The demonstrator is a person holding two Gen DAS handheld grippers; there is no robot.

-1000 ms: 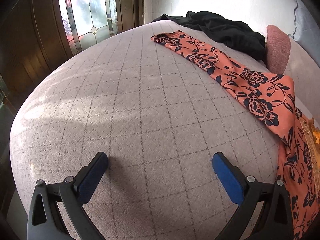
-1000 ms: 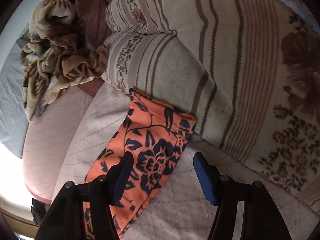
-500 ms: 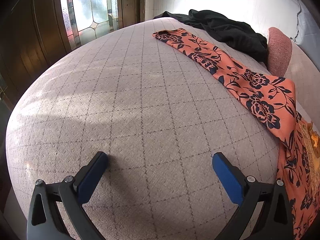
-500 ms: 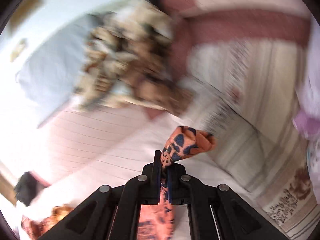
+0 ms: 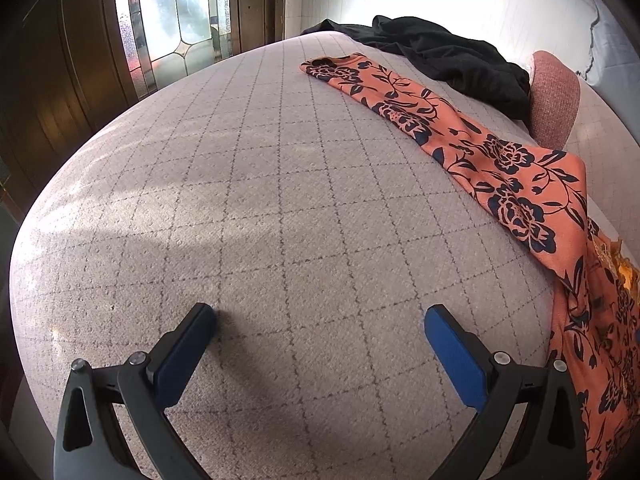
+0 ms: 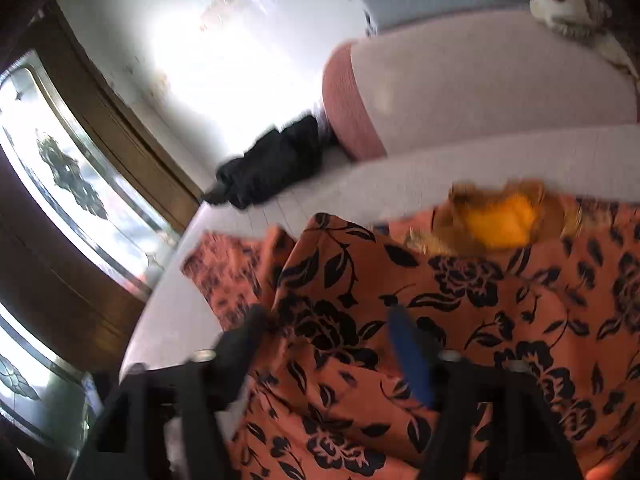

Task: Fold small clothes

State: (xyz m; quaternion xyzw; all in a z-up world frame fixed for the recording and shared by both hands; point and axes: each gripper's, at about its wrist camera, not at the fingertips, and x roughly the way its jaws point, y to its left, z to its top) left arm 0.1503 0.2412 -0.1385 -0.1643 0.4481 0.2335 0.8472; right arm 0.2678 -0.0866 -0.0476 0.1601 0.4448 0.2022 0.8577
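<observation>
Left tongs: jaws wide, holding nothing, low over bare quilted bed. The garment, orange with dark flowers, lies to the right of and beyond these tongs; one long sleeve or leg runs from the near right away to the far middle, its long axis slanting away leftward, its free end the farthest part. Between the tongs and that strip the bed is open, giving room for a fold toward the left. Beyond the strip, a black cloth and a pink cushion close off the far side; the bed's rounded edge falls away at the left, toward the door.

Right tongs: view blurred; jaws parted, apparently holding nothing, directly over the garment's body, which spreads beneath and to their right, a yellow neckline patch ahead. A raised fold sits between the fingers. Judged nearer to the cloth than the left tongs, so better placed for the next grasp
</observation>
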